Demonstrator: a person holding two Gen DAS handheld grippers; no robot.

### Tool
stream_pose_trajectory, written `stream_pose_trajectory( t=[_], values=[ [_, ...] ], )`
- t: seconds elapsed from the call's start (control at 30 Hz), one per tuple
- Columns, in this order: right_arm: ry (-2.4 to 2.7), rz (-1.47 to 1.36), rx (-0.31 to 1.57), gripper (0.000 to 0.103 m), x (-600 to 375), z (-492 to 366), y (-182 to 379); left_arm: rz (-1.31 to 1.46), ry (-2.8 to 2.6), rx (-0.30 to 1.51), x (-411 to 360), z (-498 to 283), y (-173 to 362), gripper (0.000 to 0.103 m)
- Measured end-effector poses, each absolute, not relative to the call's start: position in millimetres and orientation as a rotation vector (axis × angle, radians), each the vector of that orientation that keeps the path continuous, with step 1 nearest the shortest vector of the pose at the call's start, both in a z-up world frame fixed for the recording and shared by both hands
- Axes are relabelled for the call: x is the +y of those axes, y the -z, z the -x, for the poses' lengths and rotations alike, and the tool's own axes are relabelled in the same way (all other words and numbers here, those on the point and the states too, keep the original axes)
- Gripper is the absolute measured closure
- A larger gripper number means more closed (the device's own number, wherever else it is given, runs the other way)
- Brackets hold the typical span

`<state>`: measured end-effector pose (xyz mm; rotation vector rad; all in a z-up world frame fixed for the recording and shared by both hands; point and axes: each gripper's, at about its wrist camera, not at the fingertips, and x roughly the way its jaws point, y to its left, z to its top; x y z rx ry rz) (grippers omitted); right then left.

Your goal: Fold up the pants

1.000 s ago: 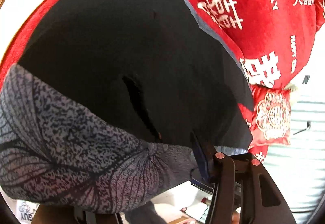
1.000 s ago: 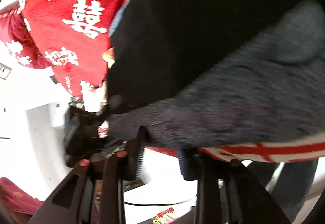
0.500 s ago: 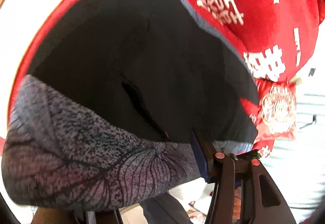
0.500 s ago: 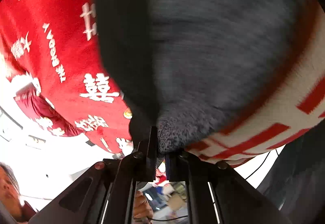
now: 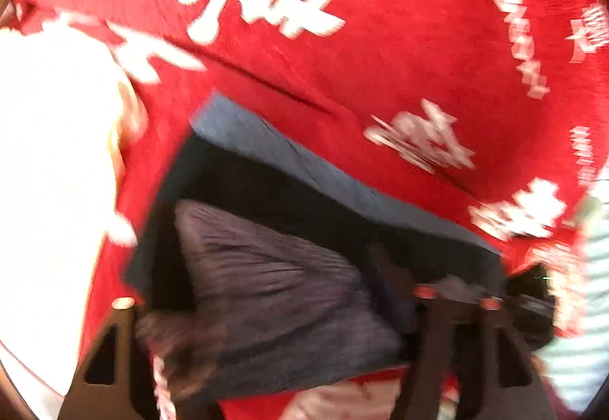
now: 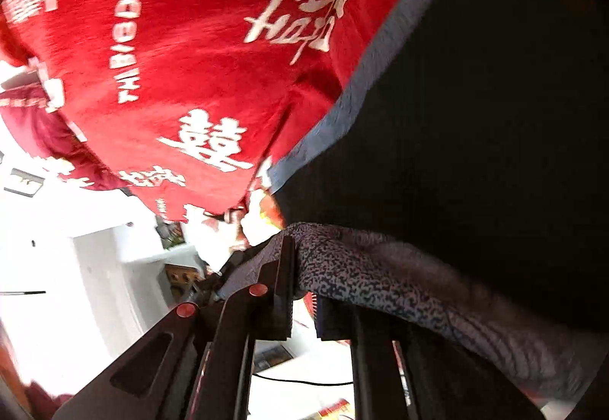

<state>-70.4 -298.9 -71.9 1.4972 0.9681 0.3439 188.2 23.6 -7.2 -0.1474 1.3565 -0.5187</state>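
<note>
- Pants (image 5: 289, 290) (image 6: 475, 138): black outside, grey mottled inner fabric turned up along the near edge, blue-grey band along the far edge; laid on a red blanket (image 5: 399, 51) (image 6: 198, 51) printed with white characters and lettering.
- Left wrist view is heavily blurred; the grey part of the pants is bunched between the two fingers of the left hand-held gripper (image 5: 266, 300), which are seen wide apart. Whether the fabric is actually pinched cannot be told.
- Right hand-held gripper (image 6: 302, 268): fingers set close together, a narrow gap visible between them; the grey rolled edge of the pants is draped over the tips. Grip on the fabric cannot be told.
- Blanket edge is seen hanging past the pants in the right wrist view; white furniture (image 6: 99, 268) is seen below and behind it.
- A striped white-green cloth (image 5: 586, 355) is seen at the right edge of the left wrist view, beside the blanket.
</note>
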Motion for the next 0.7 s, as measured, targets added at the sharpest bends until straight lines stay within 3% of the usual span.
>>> stream_pose_trajectory(
  t=[0.03, 0.17, 0.3, 0.37, 0.4, 0.43, 0.5, 0.57, 0.63, 0.7],
  values=[
    [-0.336, -1.484, 0.990, 0.092, -304.9, 57.8, 78.1, 0.105, 0.467, 1.331, 17.2, -197.7, 17.1, 0.017],
    [-0.283, -1.406, 1.093, 0.092, -315.5, 5.3, 115.5, 0.068, 0.355, 1.353, 3.5, -221.5, 55.8, 0.016],
    [-0.236, -1.384, 1.112, 0.090, -320.8, -12.1, 127.0, 0.005, 0.275, 1.265, 3.5, -222.4, 31.9, 0.016],
    [-0.249, -1.276, 1.128, 0.064, -313.7, -11.8, 106.1, -0.015, 0.251, 1.216, 13.0, -217.4, 7.7, 0.016],
    [-0.279, -1.170, 1.129, 0.037, -306.6, -10.8, 84.8, -0.022, 0.241, 1.201, 18.9, -214.9, -2.9, 0.016],
    [-0.296, -1.082, 1.123, 0.030, -300.2, -9.1, 66.2, -0.024, 0.233, 1.188, 25.6, -211.4, -13.8, 0.016],
    [-0.343, -0.938, 1.076, 0.031, -286.3, -0.8, 30.9, -0.032, 0.230, 1.186, 31.4, -205.9, -22.2, 0.016],
    [-0.402, -0.869, 1.053, 0.039, -272.5, 2.4, 12.7, -0.041, 0.234, 1.204, 26.5, -198.7, -18.8, 0.016],
    [-0.455, -0.811, 1.086, 0.055, -253.2, -5.1, 10.0, -0.055, 0.236, 1.242, 15.7, -192.3, -4.2, 0.016],
    [-0.469, -0.761, 1.156, 0.055, -238.1, -19.5, 30.2, -0.059, 0.250, 1.298, -2.5, -181.2, 19.9, 0.016]
  ],
)
